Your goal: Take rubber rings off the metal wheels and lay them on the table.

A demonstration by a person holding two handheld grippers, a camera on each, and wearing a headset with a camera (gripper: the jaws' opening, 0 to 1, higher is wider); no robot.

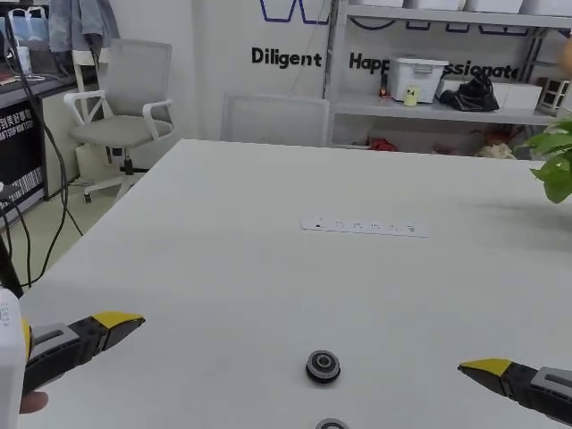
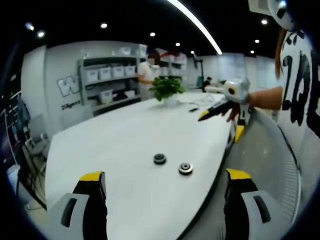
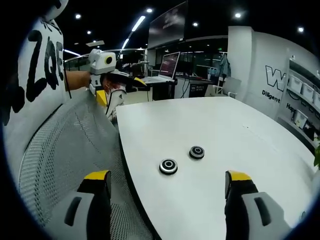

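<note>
Two wheels (image 1: 323, 366) on the table (image 1: 268, 223); left gripper (image 2: 165, 175), right gripper (image 3: 168, 175), jaws wide apart

two black-ringed metal wheels (image 3: 168, 166) lie flat, just apart, near the table (image 3: 210, 120) edge.

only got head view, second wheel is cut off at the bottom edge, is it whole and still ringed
Observer: Yes. In the right gripper view the near wheel lies flat, apart from the far wheel, with a dark ring round each.
Operator: left jaws open?
Observer: The left gripper has its jaws wide apart, nothing between them.
Operator: and the right
Observer: The right gripper is open too, with both wheels ahead of its jaws.
</note>
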